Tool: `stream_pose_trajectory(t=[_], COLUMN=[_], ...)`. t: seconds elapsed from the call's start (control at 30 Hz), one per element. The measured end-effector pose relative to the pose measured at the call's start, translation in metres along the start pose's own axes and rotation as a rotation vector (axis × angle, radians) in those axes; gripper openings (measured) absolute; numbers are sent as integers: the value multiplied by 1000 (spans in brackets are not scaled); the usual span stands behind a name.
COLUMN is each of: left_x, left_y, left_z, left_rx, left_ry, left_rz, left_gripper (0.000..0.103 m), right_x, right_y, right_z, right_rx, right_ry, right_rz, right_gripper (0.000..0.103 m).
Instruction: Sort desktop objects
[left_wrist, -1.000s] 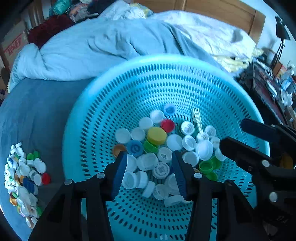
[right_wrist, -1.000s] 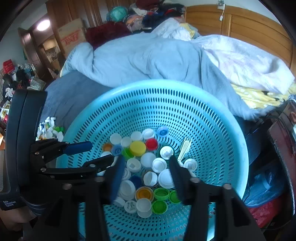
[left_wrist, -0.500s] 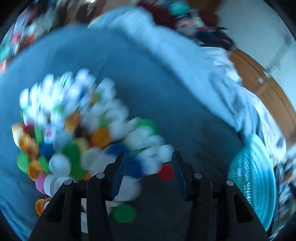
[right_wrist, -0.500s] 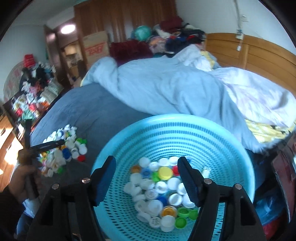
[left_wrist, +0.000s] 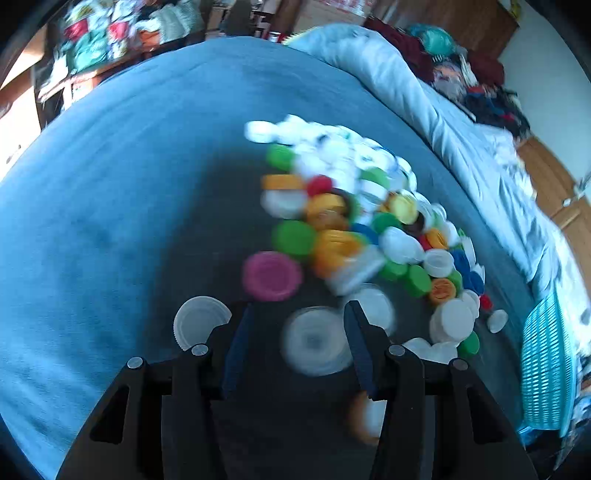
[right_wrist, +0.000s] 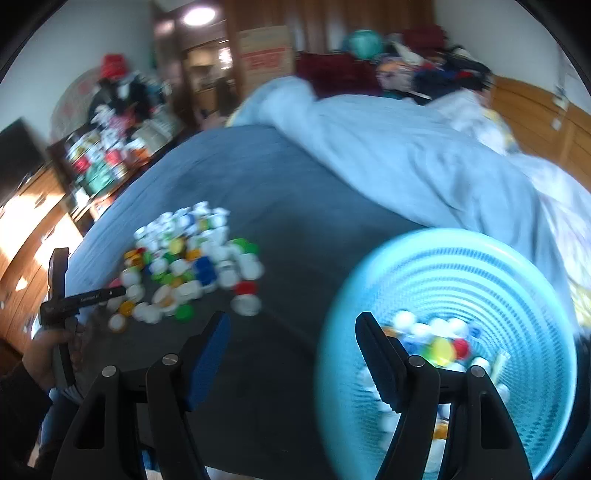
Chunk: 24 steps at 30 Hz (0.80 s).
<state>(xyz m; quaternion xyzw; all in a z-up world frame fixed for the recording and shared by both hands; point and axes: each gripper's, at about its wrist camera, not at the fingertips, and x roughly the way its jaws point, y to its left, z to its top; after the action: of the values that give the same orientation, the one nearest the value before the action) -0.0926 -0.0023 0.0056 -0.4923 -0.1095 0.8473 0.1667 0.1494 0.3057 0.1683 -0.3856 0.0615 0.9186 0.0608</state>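
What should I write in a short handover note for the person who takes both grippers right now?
Left gripper: open, over the near edge of the cap pile on the blue bedspread; a blurred white cap shows between its fingers, not clamped.
Right gripper: open, empty, at the left rim of the turquoise basket, between basket and pile.
Done: many caps lie loose in the pile on the bedspread.
Left: a batch of mixed caps is still inside the basket.
Both views are motion-blurred, so exact contact cannot be judged.
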Motion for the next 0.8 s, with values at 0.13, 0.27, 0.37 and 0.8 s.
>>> stream_pose_trajectory(t=[0.13,0.27,0.37,0.8], left_x=[-27,-53,-49,-59], left_y=[23,34,26,44], left_z=[-1,-10,-15,-22], left_rx=[2,79,173,82], left_ry=[-81,-134,-120,-122], left_rz=[56,102,86,32], left_gripper=[45,45,45,45], right_x=[9,21,47,186], right_y=[29,50,74,220], right_z=[0,-4,-18,-40], right_rx=[-48,-62,-38,-224], right_ry=[1,15,68,211], right_rz=[24,94,311,499], right_gripper=[75,75,72,64])
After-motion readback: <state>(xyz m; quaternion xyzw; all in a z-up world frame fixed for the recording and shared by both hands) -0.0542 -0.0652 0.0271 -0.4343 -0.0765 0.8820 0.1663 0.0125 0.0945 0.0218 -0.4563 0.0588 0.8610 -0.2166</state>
